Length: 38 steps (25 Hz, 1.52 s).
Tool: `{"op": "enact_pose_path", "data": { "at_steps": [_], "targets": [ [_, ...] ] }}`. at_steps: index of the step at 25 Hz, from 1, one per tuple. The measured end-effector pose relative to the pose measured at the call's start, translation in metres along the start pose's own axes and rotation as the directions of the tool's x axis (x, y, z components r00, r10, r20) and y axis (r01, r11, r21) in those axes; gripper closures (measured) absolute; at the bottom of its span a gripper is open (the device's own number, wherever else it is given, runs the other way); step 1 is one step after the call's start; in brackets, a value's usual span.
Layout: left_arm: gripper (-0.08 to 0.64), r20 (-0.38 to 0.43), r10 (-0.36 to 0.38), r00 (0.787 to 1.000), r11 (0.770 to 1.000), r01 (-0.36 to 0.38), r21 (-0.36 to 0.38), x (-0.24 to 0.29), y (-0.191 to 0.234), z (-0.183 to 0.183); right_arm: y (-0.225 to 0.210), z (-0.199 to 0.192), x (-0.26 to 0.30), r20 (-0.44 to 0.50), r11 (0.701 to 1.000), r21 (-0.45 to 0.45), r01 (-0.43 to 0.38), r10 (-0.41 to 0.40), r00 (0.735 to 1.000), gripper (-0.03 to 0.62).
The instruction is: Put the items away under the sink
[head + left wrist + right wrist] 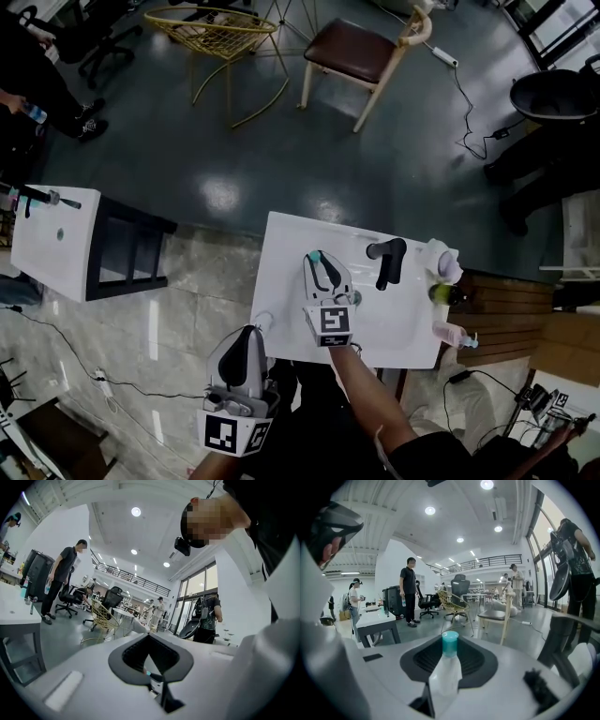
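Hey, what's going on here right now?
A person stands at a white sink counter with a gripper in each hand. The right gripper is clamped on a white tube with a teal cap, held over the counter. The left gripper, nearer the person, looks closed and empty. A black faucet and small bottles stand on the counter.

Bright, even light from round ceiling lamps; white glare patches on glossy dark floor. Gripper views fisheye-bent, corners black. Near tube slightly soft.
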<state>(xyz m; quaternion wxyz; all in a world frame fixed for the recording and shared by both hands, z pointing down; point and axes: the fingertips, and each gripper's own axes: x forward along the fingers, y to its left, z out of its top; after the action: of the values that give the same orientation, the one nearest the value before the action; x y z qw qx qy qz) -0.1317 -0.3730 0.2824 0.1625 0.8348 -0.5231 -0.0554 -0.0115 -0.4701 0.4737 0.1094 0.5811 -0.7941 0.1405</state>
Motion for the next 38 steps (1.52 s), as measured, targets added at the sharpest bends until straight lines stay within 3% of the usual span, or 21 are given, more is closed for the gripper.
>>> {"op": "enact_pose_path", "data": {
  "at_steps": [5,9,13,18,24,38],
  "targets": [
    [0.555,0.020,-0.021,1.000,1.000,0.021,0.005,-0.014,-0.009,0.005,0.000,0.003,-0.017,0.009,0.996,-0.083,0.014,-0.014,1.000,0.485],
    [0.555,0.012,-0.037,0.999,0.999,0.037,0.008,-0.029,-0.013,0.000,0.012,0.016,-0.035,0.025,1.000,-0.017,0.010,-0.010,1.000,0.485],
    [0.555,0.003,-0.058,0.998,0.998,0.058,0.020,-0.046,-0.022,-0.001,0.012,0.009,-0.061,0.010,0.998,-0.056,0.038,-0.037,0.999,0.486],
    [0.555,0.014,-0.087,0.996,0.996,0.086,0.029,-0.068,-0.034,0.001,0.026,0.018,-0.093,0.012,0.999,0.016,0.037,-0.037,0.999,0.486],
    [0.555,0.025,-0.129,0.991,0.991,0.129,0.033,-0.101,-0.051,0.004,0.031,0.010,-0.138,0.020,0.994,-0.073,0.080,-0.079,0.997,0.486],
    [0.555,0.018,-0.225,0.974,0.973,0.224,0.051,-0.166,-0.093,-0.005,0.049,0.003,-0.237,0.069,0.989,-0.059,0.136,-0.132,0.989,0.486]
  ]
}}
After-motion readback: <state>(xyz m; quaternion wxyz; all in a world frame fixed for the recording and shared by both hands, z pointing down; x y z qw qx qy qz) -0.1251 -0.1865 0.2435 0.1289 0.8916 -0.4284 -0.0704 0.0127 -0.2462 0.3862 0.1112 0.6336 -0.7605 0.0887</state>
